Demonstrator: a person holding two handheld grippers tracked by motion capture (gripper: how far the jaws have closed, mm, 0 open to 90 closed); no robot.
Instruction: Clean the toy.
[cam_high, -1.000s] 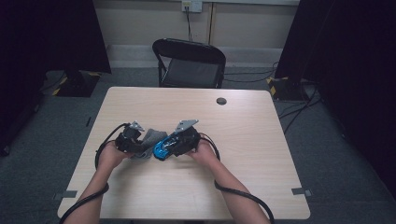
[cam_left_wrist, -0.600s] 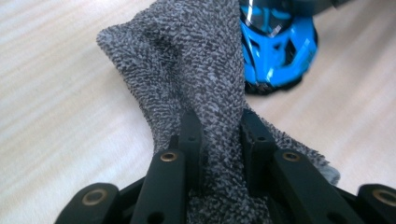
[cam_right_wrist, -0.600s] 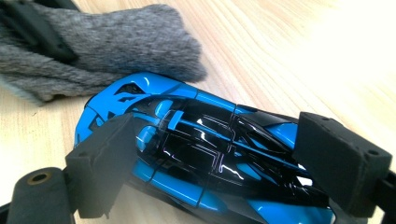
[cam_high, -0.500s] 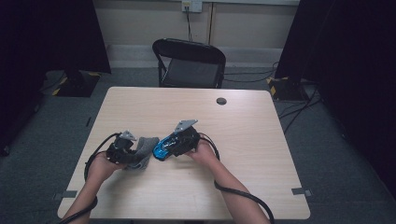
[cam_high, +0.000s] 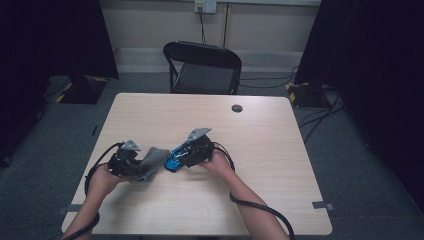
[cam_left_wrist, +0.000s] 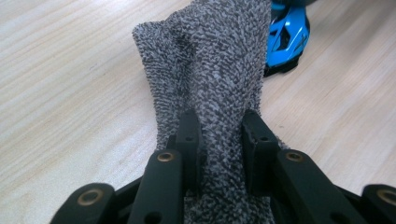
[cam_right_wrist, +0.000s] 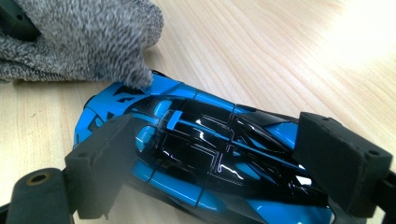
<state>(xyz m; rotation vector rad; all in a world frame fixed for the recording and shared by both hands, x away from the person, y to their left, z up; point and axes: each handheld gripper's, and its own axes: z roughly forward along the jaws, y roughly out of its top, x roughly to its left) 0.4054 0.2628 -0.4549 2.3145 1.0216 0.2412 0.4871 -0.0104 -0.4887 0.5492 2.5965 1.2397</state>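
- The left tongs (cam_high: 131, 161) are clamped on a grey cloth (cam_high: 151, 163); in the left gripper view both black jaws pinch a bunched fold of the cloth (cam_left_wrist: 219, 84), which stretches forward from them over the table (cam_left_wrist: 70, 84).
- Those jaws have just eased a touch wider, with the cloth between them and the pads pressing on it.
- The right tongs (cam_high: 192, 152) hold a blue and black toy car (cam_high: 176, 159); in the right gripper view the jaws stand wide, one at each end of the car (cam_right_wrist: 201, 154), pressing on its body.
- The car sits low over the table (cam_high: 260, 150), left of centre on the person's side; whether its wheels touch the wood cannot be told.
- The far end of the cloth (cam_right_wrist: 88, 42) touches the car's nose.
- In the high view, the two tongs are near each other, cloth and car between them.
- A black chair (cam_high: 202, 67) stands behind the table, and a small dark disc (cam_high: 237, 108) lies near the far edge.
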